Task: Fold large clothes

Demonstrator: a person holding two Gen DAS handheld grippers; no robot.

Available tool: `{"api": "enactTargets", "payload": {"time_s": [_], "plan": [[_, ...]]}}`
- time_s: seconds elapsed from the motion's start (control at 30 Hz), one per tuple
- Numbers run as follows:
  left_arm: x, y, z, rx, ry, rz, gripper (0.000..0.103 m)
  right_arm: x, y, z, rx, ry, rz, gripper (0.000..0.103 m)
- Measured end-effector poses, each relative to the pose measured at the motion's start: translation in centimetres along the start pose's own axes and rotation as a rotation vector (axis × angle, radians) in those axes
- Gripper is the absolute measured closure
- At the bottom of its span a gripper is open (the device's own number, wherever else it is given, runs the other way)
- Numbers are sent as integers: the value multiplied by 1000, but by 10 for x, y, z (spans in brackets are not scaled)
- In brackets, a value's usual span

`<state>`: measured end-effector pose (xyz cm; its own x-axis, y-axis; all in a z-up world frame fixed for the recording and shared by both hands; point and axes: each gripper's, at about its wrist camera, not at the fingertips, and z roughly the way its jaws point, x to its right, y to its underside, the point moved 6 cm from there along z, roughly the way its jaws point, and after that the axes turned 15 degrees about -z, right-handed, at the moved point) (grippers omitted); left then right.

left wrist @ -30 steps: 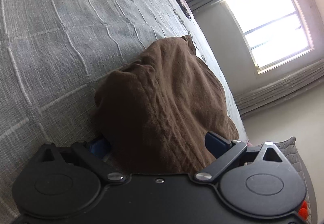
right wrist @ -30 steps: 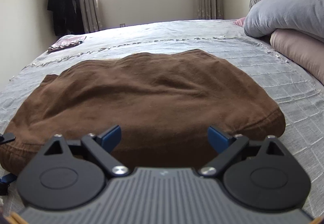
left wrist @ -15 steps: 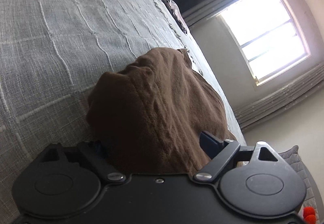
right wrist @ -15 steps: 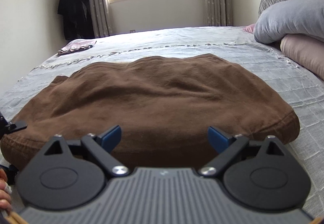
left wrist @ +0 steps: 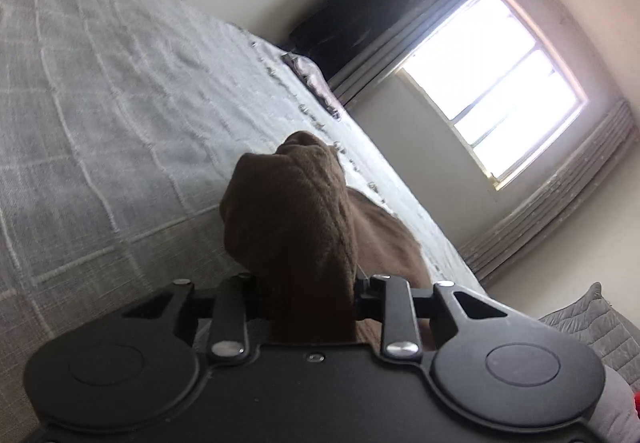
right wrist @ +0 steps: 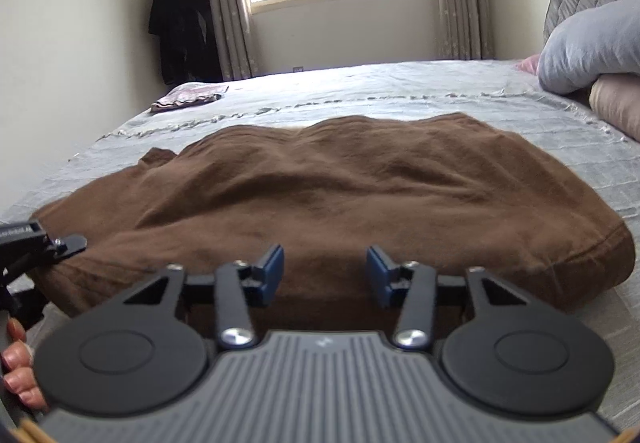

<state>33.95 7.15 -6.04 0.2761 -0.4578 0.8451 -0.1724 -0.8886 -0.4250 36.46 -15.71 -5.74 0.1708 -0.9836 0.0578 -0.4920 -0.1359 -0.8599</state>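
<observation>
The left hand-held gripper [left wrist: 312, 295] is closing on a bunched corner of the brown fleece garment [right wrist: 340, 195]. The right hand-held gripper [right wrist: 325, 275], closing, has its near edge between narrow jaws, on the grey quilted bed [right wrist: 400, 91]. Grey and pink pillows [right wrist: 592, 59] lie far right, and a small folded patterned cloth [right wrist: 188, 99] far left.

garment [right wrist: 340, 183] on bed [right wrist: 400, 91], pillows [right wrist: 592, 55] right

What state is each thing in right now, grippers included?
Brown fabric garment: spread on grey quilted bedspread, near edge bunched.
Left gripper: jaws closing, garment edge pinched between them.
Right gripper: jaws closing around the near hem.
Black coat: hanging.
Small patterned cloth: folded flat.
</observation>
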Motion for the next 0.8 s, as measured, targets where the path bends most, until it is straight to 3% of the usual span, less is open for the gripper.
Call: {"api": "enactTargets", "payload": {"time_s": [0.1, 0.17, 0.23, 0.3, 0.47, 0.63, 0.8], "plan": [[33, 4, -11, -3, 93, 56, 75, 9, 18, 23, -94, -81, 99, 69], [62, 17, -19, 7, 152, 158, 76, 20, 23, 29, -120, -135, 166, 69], [91, 29, -23, 2, 212, 236, 76, 29, 19, 25, -139, -195, 134, 69], [121, 44, -25, -6, 266, 308, 76, 47, 19, 16, -125, -270, 156, 69], [184, 108, -16, -76, 368, 501, 76, 120, 31, -1, -13, -394, 420, 69], [206, 197, -3, -205, 442, 712, 76, 191, 39, -25, 56, -238, 489, 62], [174, 300, 12, -446, 421, 1061, 74, 252, 59, -55, 144, -171, 648, 40]]}}
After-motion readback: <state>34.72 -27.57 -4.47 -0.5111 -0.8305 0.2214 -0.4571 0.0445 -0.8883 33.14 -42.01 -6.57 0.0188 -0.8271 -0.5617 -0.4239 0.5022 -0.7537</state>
